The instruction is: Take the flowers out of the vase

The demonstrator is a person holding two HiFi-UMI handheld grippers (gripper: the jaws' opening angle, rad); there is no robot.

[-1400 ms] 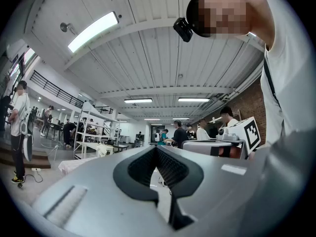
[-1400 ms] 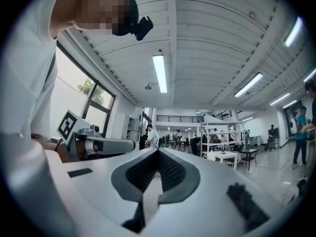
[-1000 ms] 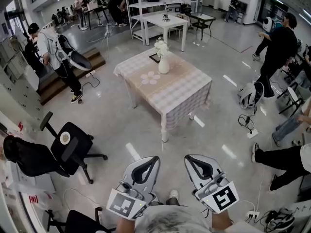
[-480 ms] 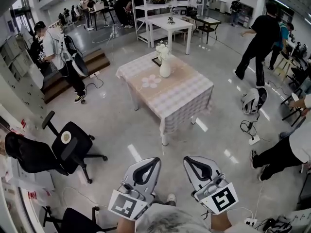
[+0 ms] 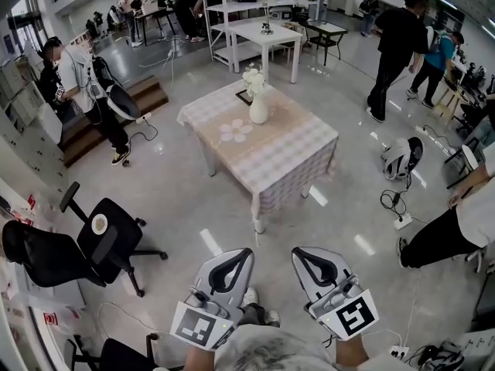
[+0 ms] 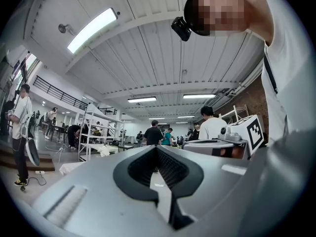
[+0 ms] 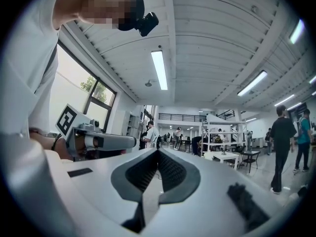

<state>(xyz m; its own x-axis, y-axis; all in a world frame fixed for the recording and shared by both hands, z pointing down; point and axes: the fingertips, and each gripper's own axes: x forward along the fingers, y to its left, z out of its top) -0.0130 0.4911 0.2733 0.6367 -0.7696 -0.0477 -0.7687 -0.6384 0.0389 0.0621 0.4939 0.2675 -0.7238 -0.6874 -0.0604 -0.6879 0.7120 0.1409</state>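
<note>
Grippers sit side by side, low and level before the person: the left gripper (image 5: 245,252) and the right gripper (image 5: 298,252) each have their jaws pressed together on nothing. Well ahead, the white vase (image 5: 258,109) stands upright toward the far side of the counter (image 5: 294,149) (checked cloth over it). Its white flowers (image 5: 254,74) are in the neck, stems pointing straight up.
</note>
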